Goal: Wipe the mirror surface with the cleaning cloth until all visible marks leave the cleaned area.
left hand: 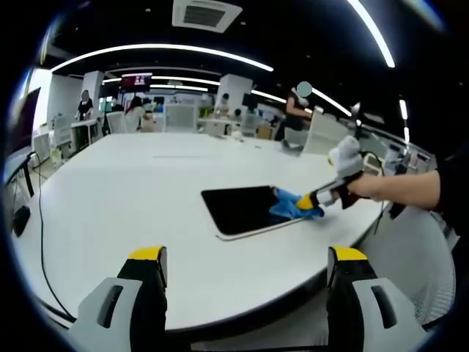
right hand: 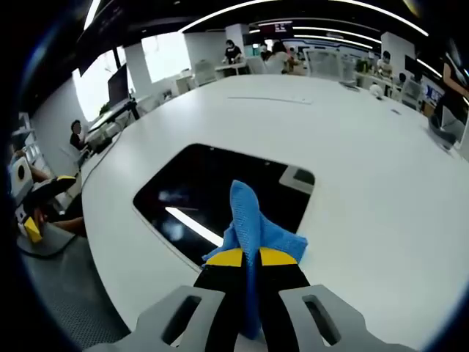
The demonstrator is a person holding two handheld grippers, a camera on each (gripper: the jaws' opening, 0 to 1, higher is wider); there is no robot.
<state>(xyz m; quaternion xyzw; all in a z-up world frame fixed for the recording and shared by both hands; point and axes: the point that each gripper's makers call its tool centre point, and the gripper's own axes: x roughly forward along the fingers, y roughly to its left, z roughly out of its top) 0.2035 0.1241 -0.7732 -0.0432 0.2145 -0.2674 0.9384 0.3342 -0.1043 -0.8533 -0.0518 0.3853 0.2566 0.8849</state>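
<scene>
Two risks stand out: the right tool point(right hand: 250, 258), pinching the blue cloth point(right hand: 253, 224) at the mirror's point(right hand: 198, 194) near edge on the white desk point(right hand: 381, 191), could shove the mirror or lose its grip, while the left tool point(left hand: 248, 273) hangs spread apart.

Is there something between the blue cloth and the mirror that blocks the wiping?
Nothing visible does. The right claw is shut on the blue cloth, which already lies over the near edge of the mirror.

**Hidden and cut-off parts**

My right gripper point(right hand: 249, 258) and the blue cloth point(right hand: 253, 220) are covering the mirror's point(right hand: 198, 198) near edge. The white table point(left hand: 132, 213) is running past the picture's edges. Distant people are appearing too small to make out.
</scene>
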